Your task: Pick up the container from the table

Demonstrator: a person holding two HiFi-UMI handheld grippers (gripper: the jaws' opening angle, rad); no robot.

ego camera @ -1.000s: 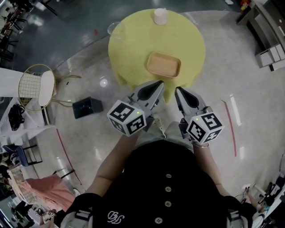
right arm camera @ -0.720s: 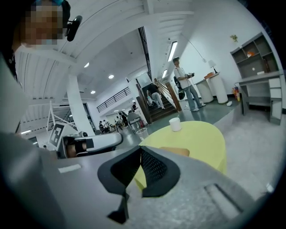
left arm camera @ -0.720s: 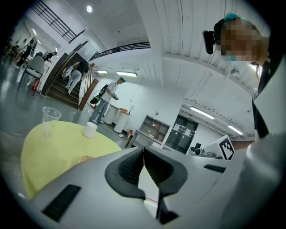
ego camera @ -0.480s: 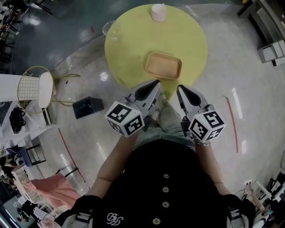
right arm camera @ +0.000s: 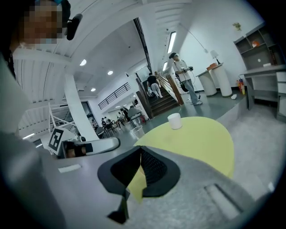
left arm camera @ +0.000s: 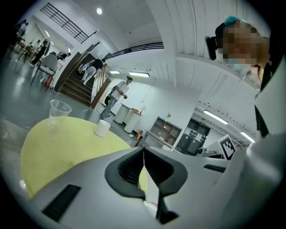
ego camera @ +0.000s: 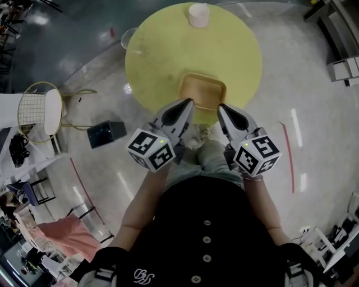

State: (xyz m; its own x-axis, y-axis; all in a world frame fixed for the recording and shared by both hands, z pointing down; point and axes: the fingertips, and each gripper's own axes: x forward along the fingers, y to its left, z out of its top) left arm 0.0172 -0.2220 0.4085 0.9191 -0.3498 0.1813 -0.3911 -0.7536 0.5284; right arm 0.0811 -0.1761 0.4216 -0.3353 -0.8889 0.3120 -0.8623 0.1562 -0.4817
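While I am standing at the near edge of the round yellow bench [ego camera: 160, 61], I am holding both tongs out over that edge, side by side and pointing toward the far edge. I am keeping the left tongs [ego camera: 188, 103] closed on nothing: the left gripper view is showing the two dark pads meeting in a thin line, with only the yellow top peeking through below them. I am holding the right tongs [ego camera: 222, 107] the same way, jaws together and empty, with a sliver of yellow showing under the pads.

The container [ego camera: 203, 88], a shallow tan tray, is lying on the bench close to the near edge, between the two tips and just ahead of them. From the head view the left tip is sitting by its near-left corner and the right tip by its near-right corner; I cannot tell whether either is touching it. A white cup [ego camera: 198, 14] is standing at the far edge, and a clear plastic cup [left arm camera: 58, 112] is standing at the far-left edge, well apart from the container.
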